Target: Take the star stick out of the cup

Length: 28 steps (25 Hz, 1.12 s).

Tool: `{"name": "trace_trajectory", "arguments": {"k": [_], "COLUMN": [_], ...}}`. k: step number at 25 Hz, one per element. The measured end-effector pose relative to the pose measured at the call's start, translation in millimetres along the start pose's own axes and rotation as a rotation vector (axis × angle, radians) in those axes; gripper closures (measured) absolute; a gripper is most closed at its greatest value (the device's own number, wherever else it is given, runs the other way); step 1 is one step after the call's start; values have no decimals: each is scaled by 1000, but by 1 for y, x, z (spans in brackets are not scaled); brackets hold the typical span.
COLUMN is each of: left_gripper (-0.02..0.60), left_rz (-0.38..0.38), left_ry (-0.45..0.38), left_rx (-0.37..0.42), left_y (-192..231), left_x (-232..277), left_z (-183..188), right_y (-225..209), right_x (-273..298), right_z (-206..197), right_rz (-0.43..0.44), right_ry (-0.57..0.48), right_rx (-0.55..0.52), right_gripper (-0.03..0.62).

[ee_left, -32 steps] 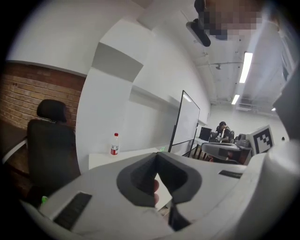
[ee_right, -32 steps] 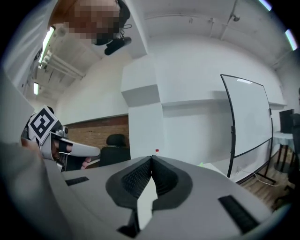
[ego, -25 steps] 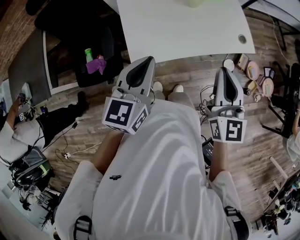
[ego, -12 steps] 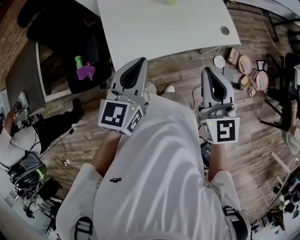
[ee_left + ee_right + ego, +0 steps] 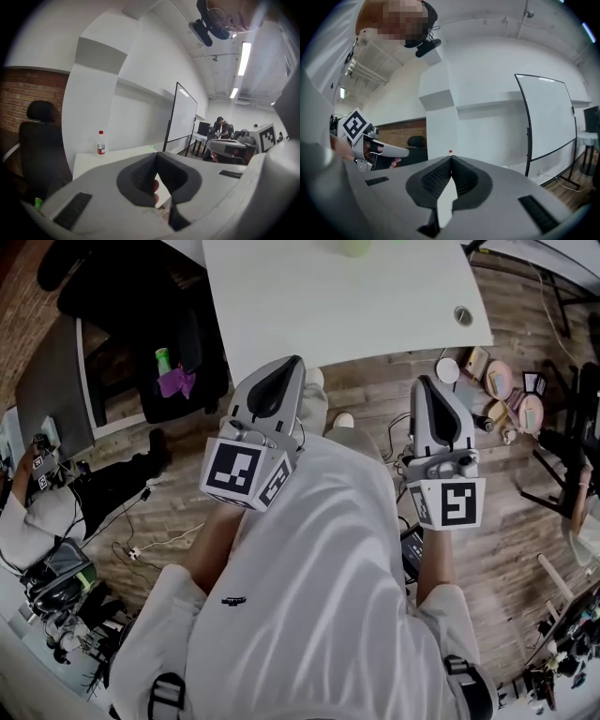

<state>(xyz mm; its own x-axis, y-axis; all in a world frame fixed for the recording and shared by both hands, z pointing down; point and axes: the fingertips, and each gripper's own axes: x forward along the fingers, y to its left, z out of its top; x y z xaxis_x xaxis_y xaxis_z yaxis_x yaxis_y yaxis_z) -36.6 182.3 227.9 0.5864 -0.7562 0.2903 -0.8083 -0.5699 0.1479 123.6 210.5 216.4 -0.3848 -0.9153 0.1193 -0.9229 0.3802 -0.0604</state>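
Note:
A pale green cup (image 5: 354, 246) shows only as a sliver at the far edge of the white table (image 5: 337, 306) in the head view; no star stick is visible in it. In the left gripper view a faint green speck (image 5: 151, 148) sits on the tabletop far ahead. My left gripper (image 5: 296, 364) hangs at the table's near edge, jaws shut with nothing between them (image 5: 156, 155). My right gripper (image 5: 423, 382) is held over the floor just short of the table, also shut and empty (image 5: 450, 158). Both are far from the cup.
A clear bottle with a red cap (image 5: 100, 143) stands on the table's left part. A black office chair (image 5: 159, 324) holds a green bottle and purple cloth (image 5: 173, 381). Small clutter (image 5: 511, 390) lies on the wood floor at right. A whiteboard (image 5: 183, 112) stands beyond the table.
Both grippers have edged forward toward the table's near edge, the left tip now reaching it. Their jaws stayed shut.

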Motion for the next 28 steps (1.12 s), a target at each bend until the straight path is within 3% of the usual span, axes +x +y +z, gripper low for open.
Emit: {"name": "trace_trajectory", "arguments": {"k": [14,22,28], "left_gripper": [588,588,588], "left_rz": [-41,-33,-4], "left_ry": [-31,17,49], "left_rx": [-52,-69,-71], "left_y": [102,118,122], "left_x": [89,120,142], "left_z": [43,44,37], "right_y": [-28,-57,-58], "right_x": [141,184,212], "right_z": [12,19,-3], "right_rz": [-31,-49,30], "right_ry": [58,52,99], "right_rx": [-20,-24,-60], "right_gripper": [591,591,591]}}
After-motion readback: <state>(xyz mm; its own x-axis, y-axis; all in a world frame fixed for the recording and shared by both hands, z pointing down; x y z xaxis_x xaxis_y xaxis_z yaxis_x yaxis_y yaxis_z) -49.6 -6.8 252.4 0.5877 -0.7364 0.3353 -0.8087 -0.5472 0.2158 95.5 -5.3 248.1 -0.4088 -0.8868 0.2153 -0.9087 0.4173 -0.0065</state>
